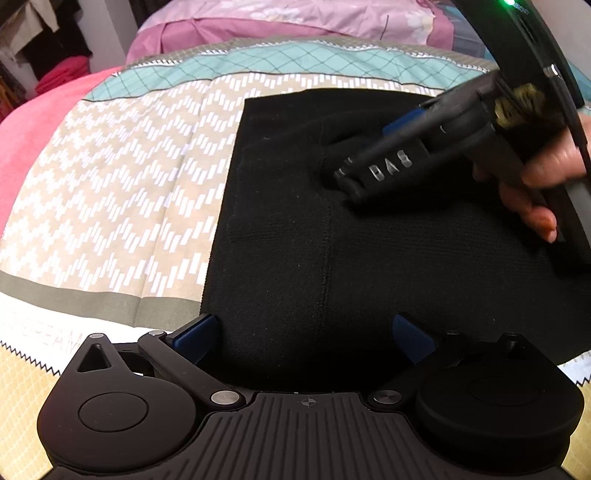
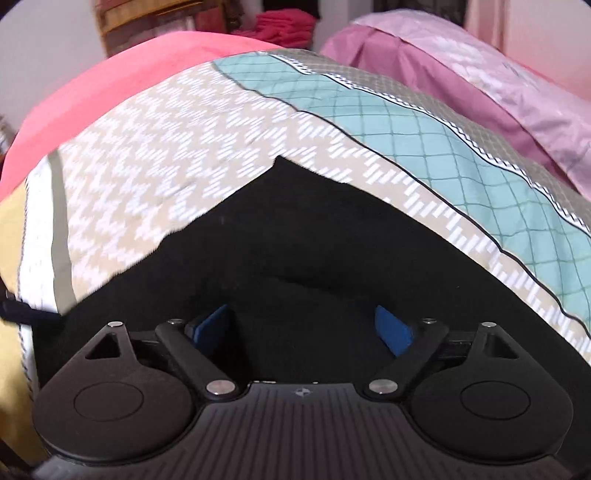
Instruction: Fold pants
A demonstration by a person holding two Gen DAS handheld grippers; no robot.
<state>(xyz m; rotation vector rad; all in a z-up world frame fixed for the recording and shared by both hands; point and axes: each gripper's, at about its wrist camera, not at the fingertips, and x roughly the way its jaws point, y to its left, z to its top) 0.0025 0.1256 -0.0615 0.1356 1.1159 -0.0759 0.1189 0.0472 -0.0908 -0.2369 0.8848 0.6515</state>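
Note:
Black pants [image 1: 332,229] lie folded into a flat rectangle on a patterned bedspread [image 1: 129,192]. A seam runs down their middle. My left gripper [image 1: 306,336] is open, its blue-padded fingers spread just above the near edge of the pants. The right gripper [image 1: 354,181] shows in the left wrist view, held by a hand, its tip low over the pants' middle. In the right wrist view the right gripper [image 2: 304,328] is open over the pants [image 2: 295,251], whose far corner points away. Neither gripper holds anything.
A pink blanket [image 1: 33,140] lies at the bedspread's left side. A pink-purple quilt [image 1: 295,22] lies behind the bed. Red folded cloth [image 2: 284,22] and hanging clothes stand at the back.

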